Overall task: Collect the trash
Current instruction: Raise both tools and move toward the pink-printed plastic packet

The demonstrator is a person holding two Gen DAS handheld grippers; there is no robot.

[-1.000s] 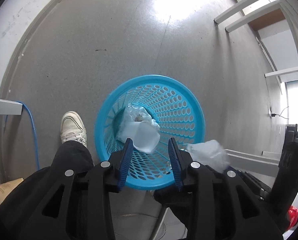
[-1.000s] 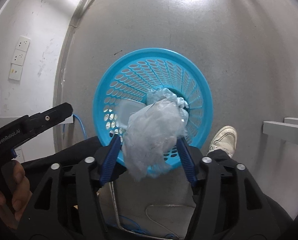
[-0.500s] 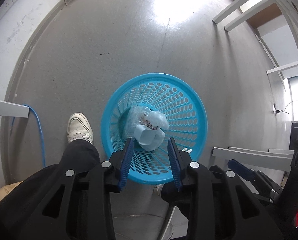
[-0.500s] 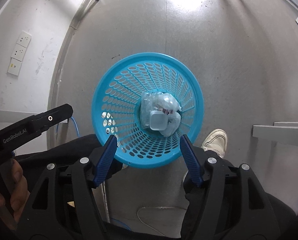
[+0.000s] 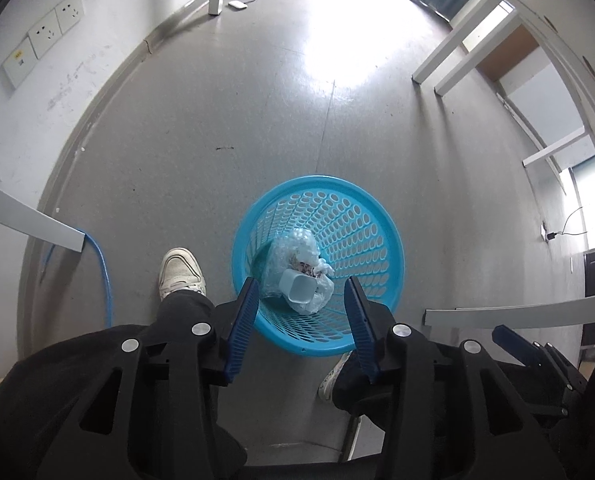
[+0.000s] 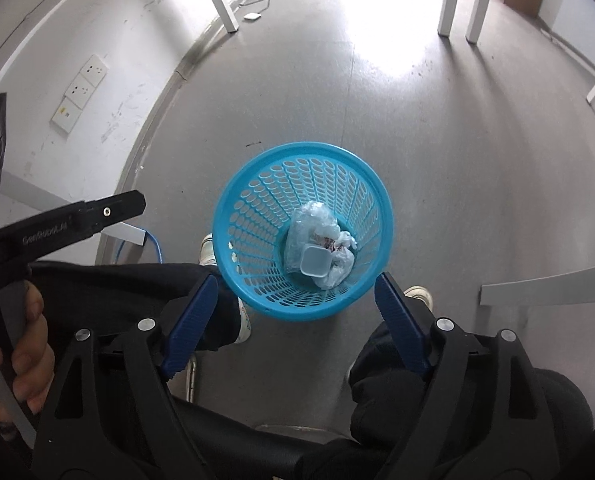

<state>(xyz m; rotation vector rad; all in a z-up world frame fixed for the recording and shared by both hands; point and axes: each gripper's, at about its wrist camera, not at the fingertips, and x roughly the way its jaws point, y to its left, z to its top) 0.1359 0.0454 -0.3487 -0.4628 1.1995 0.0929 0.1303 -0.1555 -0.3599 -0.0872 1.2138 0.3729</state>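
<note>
Bright blue perforated basket holds a clear crinkled plastic bag and pale cup; grey speckled floor.

Crumpled plastic bag under the small white container: its dark contents are too small to identify. Basket base largely covered by both. White shoe mostly hidden behind the basket rim (right-wrist view).
</note>
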